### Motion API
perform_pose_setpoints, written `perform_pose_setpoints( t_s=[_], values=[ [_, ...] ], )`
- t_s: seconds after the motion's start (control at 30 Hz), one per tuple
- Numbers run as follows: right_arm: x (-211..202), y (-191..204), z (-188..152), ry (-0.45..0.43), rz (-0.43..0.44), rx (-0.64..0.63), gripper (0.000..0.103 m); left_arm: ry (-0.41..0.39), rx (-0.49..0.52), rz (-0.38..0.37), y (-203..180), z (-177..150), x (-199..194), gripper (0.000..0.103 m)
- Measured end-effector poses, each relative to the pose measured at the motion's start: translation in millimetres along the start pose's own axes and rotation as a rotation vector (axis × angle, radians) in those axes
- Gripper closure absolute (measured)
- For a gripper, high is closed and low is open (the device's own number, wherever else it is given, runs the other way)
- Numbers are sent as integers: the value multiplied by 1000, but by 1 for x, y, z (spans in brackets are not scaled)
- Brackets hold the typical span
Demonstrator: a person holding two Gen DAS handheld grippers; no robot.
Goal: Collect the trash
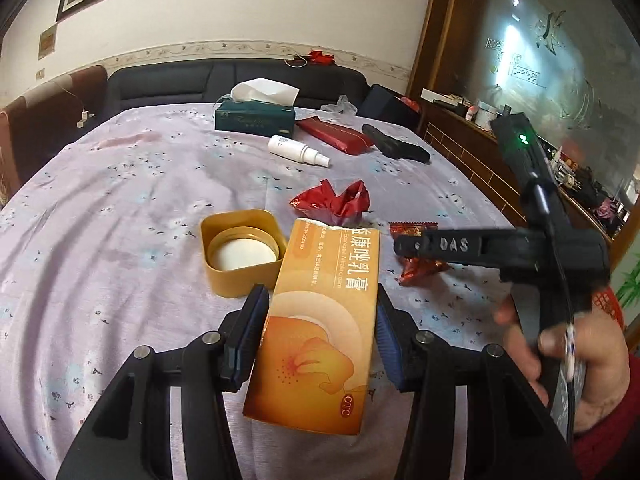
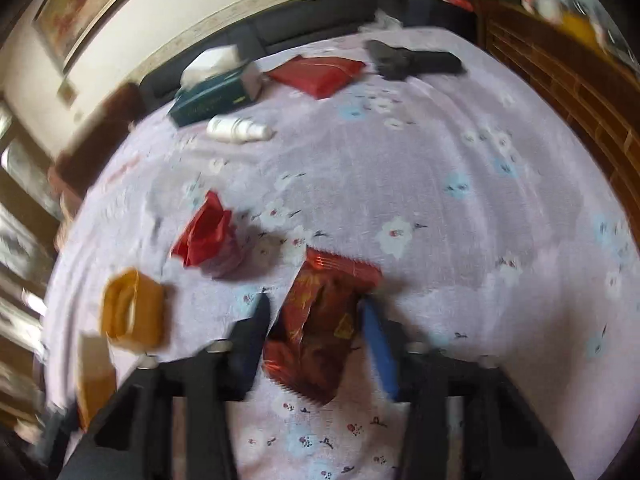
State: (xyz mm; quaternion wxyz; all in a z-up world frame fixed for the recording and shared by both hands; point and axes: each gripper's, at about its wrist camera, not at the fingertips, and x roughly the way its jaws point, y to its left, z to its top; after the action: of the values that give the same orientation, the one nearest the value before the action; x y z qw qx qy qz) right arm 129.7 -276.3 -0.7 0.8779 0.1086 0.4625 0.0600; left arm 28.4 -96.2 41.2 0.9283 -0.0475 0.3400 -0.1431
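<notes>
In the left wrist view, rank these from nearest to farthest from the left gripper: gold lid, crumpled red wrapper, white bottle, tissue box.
1. gold lid, just ahead, left of the left gripper
2. crumpled red wrapper, mid-table, slightly right
3. white bottle, farther back, lying down
4. tissue box, at the far edge

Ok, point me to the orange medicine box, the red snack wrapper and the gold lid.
orange medicine box [image 1: 316, 332], left wrist view, middle of its printed face.
red snack wrapper [image 2: 320, 328], right wrist view, its crumpled centre.
gold lid [image 1: 224, 276], left wrist view, near wall.
</notes>
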Motion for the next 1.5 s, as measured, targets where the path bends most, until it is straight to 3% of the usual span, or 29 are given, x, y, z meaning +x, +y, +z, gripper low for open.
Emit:
perform_pose_setpoints(
  t_s=[0.03, 0.13, 0.3, 0.5, 0.73, 1.5],
  values=[
    [-2, 2, -2, -4, 5, -12, 69, -3, 2, 2, 0, 0, 0, 54],
    [-20, 6, -10, -27, 25, -48, 69, -16, 15, 6, -2, -1, -3, 54],
    [-70, 12, -41, -158, 33, -134, 69, -58, 38, 23, -6, -2, -11, 54],
    [-81, 13, -60, -305, -13, -147, 69, -98, 57, 57, -9, -2, -16, 54],
    [-80, 10, -59, -336, -21, -171, 69, -104, 62, 114, -9, -2, -13, 54],
    [-81, 14, -66, -343, -1, -205, 69, -101, 60, 128, -3, -1, -10, 54]
  ],
)
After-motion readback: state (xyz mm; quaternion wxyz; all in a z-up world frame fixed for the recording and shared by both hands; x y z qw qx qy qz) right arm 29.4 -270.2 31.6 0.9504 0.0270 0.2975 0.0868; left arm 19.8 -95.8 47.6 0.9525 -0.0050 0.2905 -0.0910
